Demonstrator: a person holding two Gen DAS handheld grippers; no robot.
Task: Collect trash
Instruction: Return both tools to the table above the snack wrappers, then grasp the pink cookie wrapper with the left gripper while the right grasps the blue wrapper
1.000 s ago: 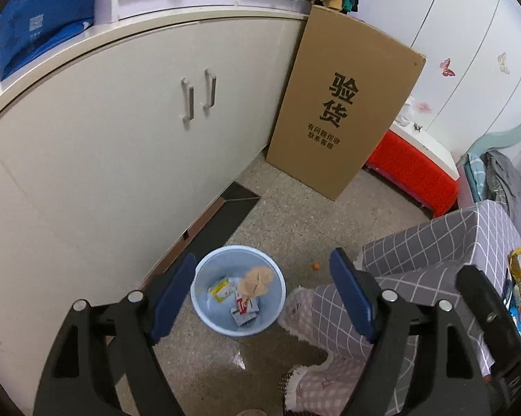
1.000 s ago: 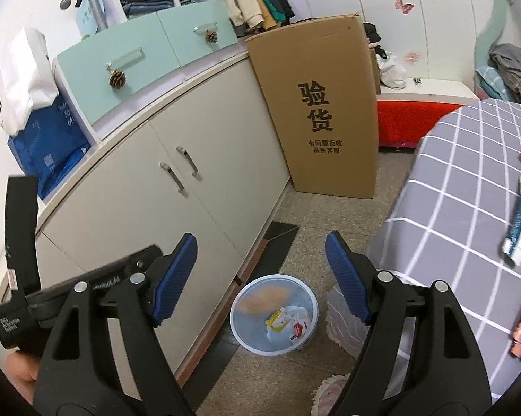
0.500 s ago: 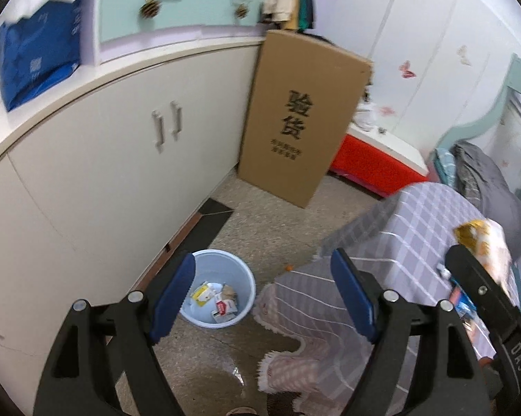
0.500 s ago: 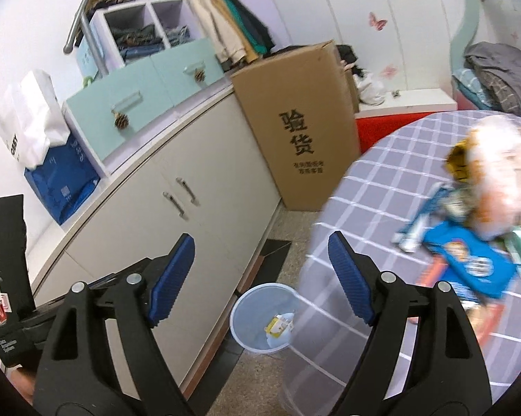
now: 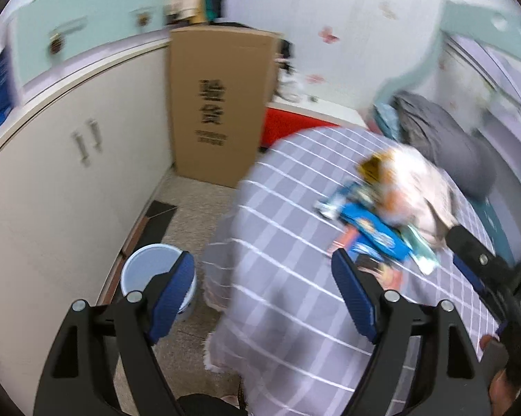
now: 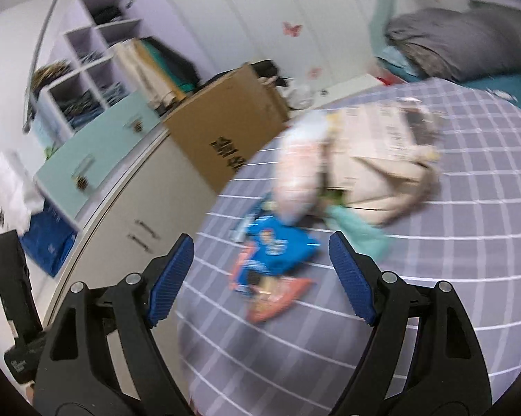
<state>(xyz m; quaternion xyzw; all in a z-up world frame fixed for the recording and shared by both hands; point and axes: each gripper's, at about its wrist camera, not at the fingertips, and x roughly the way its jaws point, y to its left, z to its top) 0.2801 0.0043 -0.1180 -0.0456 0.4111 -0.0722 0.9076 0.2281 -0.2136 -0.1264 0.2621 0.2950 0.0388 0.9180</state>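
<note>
Both views have swung off the bin, now low by the cabinet, toward the checked table, where the left gripper and right gripper gape empty before 2 wrappers, blue and orange, and a bag beyond.

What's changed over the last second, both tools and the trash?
Both views have swung away from the blue bin on the floor and onto the checked tablecloth, where the blue wrapper, the orange wrapper and the beige bag lie. Nothing was taken hold of or let go. The left tool and right tool remain open and empty.
</note>
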